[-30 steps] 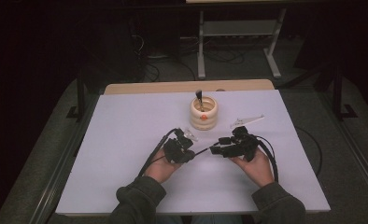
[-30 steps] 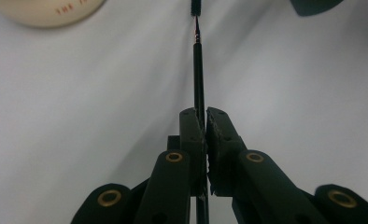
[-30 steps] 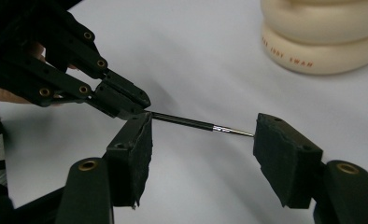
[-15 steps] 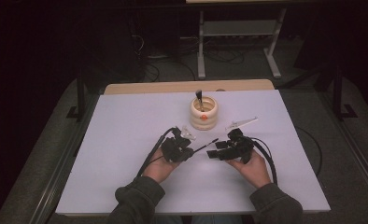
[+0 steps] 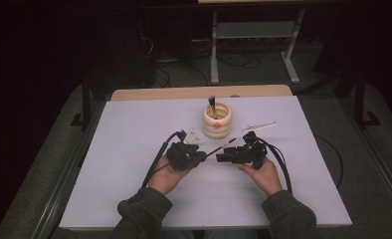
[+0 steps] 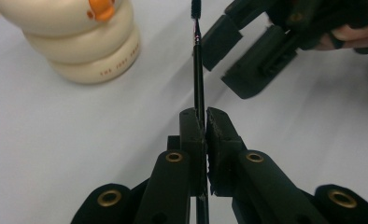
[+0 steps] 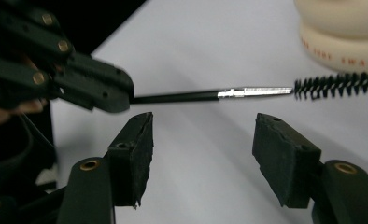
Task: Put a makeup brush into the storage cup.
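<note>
Brush (image 6: 198,70) pinched in left gripper (image 6: 204,122) fingers near desk (image 5: 134,129) middle; right gripper (image 7: 203,154) fingers spread, nothing held.

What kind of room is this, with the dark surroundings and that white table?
Probably a lab or recording workshop, not a home. A bare white table stands on grey carpet with loose cables and a metal stand behind, and a person works handheld grippers, the left gripper clamping a small spoolie brush beside a cream holder.
</note>
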Available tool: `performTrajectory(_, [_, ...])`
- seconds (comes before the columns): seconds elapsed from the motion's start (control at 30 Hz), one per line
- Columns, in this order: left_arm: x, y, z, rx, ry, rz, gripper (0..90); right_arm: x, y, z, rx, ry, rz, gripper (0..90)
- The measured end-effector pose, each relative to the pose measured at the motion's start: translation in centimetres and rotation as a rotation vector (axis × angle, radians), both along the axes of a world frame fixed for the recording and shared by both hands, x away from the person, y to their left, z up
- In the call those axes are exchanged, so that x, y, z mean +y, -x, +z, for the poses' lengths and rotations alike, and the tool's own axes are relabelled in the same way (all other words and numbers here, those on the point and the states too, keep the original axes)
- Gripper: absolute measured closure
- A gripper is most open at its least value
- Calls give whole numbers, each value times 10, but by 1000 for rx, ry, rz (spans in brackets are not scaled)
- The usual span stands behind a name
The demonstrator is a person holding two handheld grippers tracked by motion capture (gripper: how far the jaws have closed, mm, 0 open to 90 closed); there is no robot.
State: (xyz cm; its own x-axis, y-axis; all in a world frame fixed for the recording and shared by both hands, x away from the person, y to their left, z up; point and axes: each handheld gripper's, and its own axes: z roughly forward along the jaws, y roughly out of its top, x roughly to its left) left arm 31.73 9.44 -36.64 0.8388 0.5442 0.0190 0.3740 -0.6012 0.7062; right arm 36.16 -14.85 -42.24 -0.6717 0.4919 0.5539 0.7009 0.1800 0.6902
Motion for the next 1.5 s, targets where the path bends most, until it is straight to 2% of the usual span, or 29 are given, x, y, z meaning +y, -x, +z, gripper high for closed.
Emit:
performTrajectory(0.03, [0,1,1,-9,-1,-8,861,-3,-1,4,-1,-55,-12,402])
performTrajectory(0.07, [0,2,2,-7,7,-6,861,-3,-1,4,-1,-55,-12,402])
performTrajectory(0.1, [1,3,2,-15,8,-13,861,-7,-1,8,-2,-99,-19,434])
performTrajectory(0.2, [0,6,3,-20,17,-20,861,-6,-2,11,2,-102,-15,456])
performTrajectory(0.27, [0,7,5,-29,14,-27,861,-5,-2,15,-7,-123,-11,498])
performTrajectory(0.3, [0,8,5,-32,16,-26,861,-4,-2,17,1,-127,-10,517])
performTrajectory(0.5, [6,10,9,-51,32,-16,861,3,-2,27,-29,-146,2,622])
performTrajectory(0.7, [9,10,11,-64,45,-12,861,7,-1,35,-23,-159,7,692])
performTrajectory(0.73, [9,11,11,-65,47,-10,861,7,-2,35,-29,-157,12,708])
performTrajectory(0.77, [9,10,11,-65,47,-12,861,8,-1,39,-32,-177,20,743])
performTrajectory(0.83, [10,11,11,-69,47,-13,861,9,-2,39,-48,-185,24,756])
performTrajectory(0.87, [10,11,11,-68,47,-13,861,9,-1,41,-32,-189,24,768])
performTrajectory(0.93, [10,11,10,-70,49,-15,861,10,-1,43,-28,-202,33,800])
performTrajectory(1.07, [10,11,10,-68,51,-15,860,14,1,48,-42,-199,60,836])
performTrajectory(1.37, [12,11,9,-50,76,-25,844,19,5,58,-96,-139,77,843])
performTrajectory(1.5, [13,12,9,-48,79,-22,800,21,7,62,-123,-92,74,843])
